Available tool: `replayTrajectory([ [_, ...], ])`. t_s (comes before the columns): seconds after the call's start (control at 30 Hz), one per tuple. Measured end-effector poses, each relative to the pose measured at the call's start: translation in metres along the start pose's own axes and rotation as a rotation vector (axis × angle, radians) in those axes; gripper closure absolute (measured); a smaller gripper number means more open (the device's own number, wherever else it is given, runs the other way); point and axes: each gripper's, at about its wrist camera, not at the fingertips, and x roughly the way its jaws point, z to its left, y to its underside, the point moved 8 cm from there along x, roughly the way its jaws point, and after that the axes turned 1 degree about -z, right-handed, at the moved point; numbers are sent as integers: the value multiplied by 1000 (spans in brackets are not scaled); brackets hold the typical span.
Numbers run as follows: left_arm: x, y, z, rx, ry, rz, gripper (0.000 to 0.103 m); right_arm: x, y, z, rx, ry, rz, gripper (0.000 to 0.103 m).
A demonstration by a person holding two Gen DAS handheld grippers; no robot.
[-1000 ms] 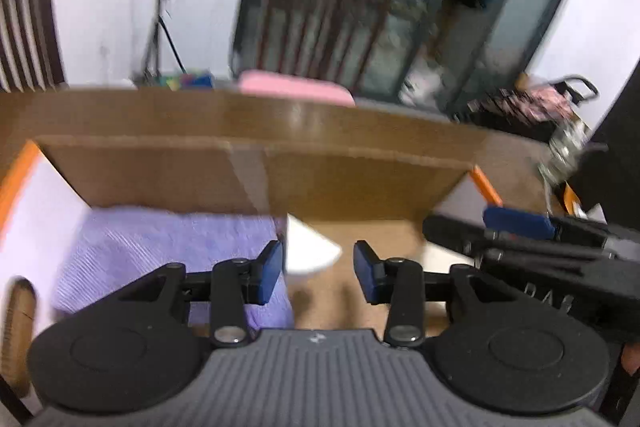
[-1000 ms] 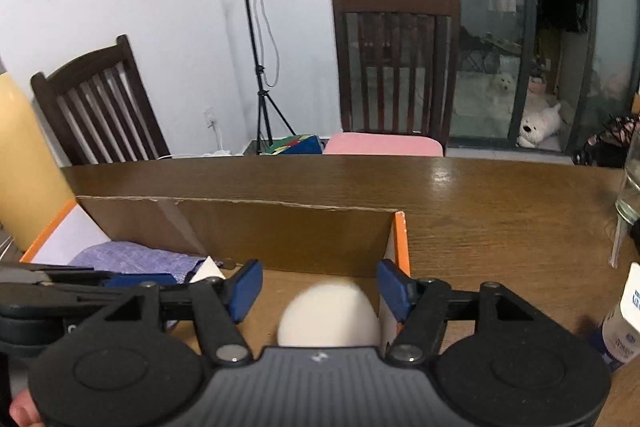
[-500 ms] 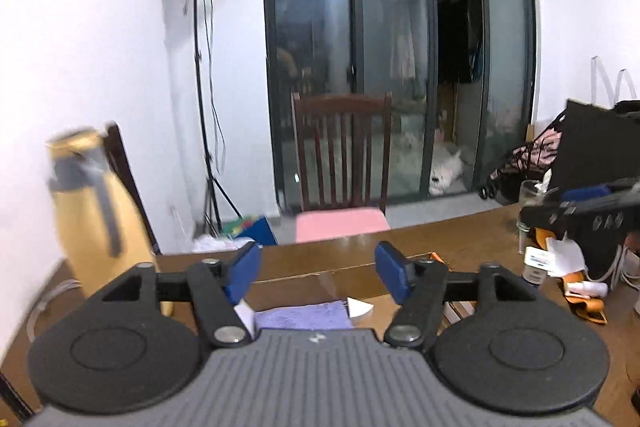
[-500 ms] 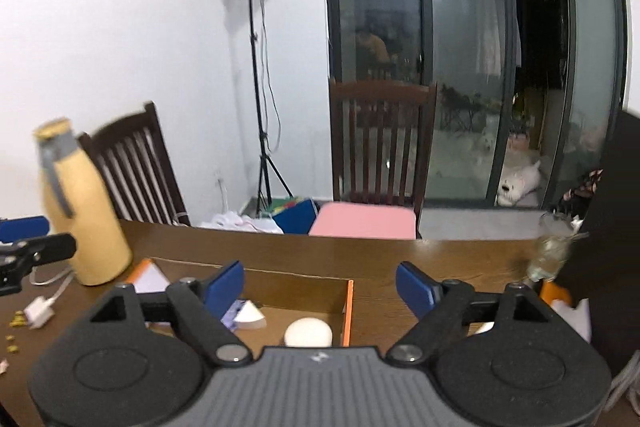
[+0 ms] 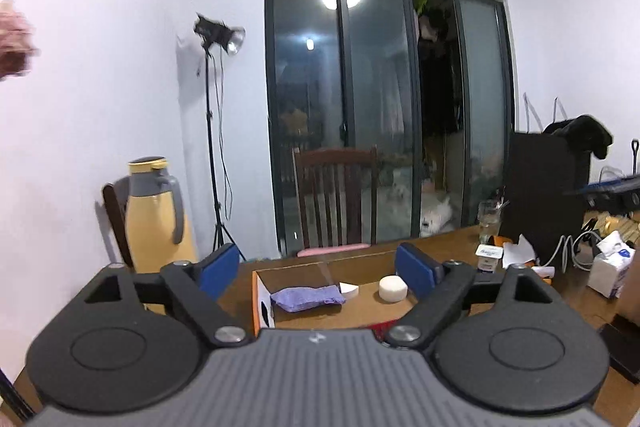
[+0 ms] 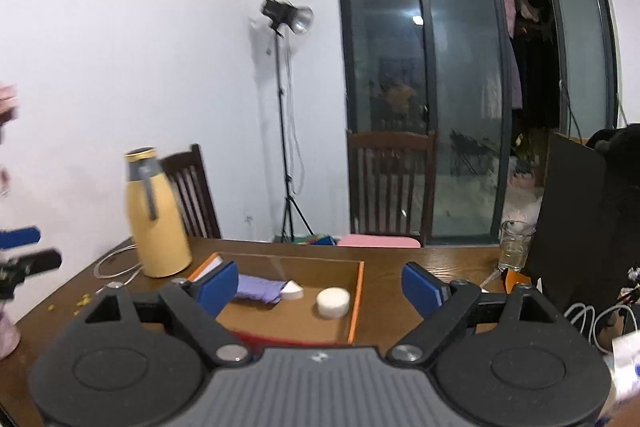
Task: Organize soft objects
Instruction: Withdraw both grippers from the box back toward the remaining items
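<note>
Now both grippers, left gripper (image 5: pixel 316 269) and right gripper (image 6: pixel 320 285), gape empty

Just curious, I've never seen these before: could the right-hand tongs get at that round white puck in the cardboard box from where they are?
Probably yes. The right tongs are open and empty, the round white puck lies uncovered in the open-topped cardboard box, and nothing stands between them.

Purple cloth (image 6: pixel 258 289) inside cardboard box (image 6: pixel 357 301)

A tall yellow thermos jug with a grey handle (image 6: pixel 157 215) stands near the wooden bench's (image 6: pixel 404 307) left edge; a clear drinking glass (image 6: pixel 515 245) stands towards its far right.
</note>
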Motion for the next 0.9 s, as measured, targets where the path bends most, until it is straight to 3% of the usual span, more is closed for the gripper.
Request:
replayTrajectory([
  [0.17,-61,41,-11,46,-20,-83,3,-54,51,27,-39,-26,-40,8],
  [0.27,-95,63,-22,37,21,-129,0,-79,87,45,-37,-51,-53,6],
  [0.37,-113,86,-29,35,73,-110,0,-95,122,58,-29,-53,-41,6],
  [0.53,-140,115,-31,25,28,-91,0,-116,170,70,-22,-44,-57,2],
  [0.77,-135,138,-21,-65,-44,-13,0,-122,199,68,-19,-45,-50,0],
  [0.9,-123,135,-18,-83,-54,-14,0,-120,206,57,11,-10,-47,0],
])
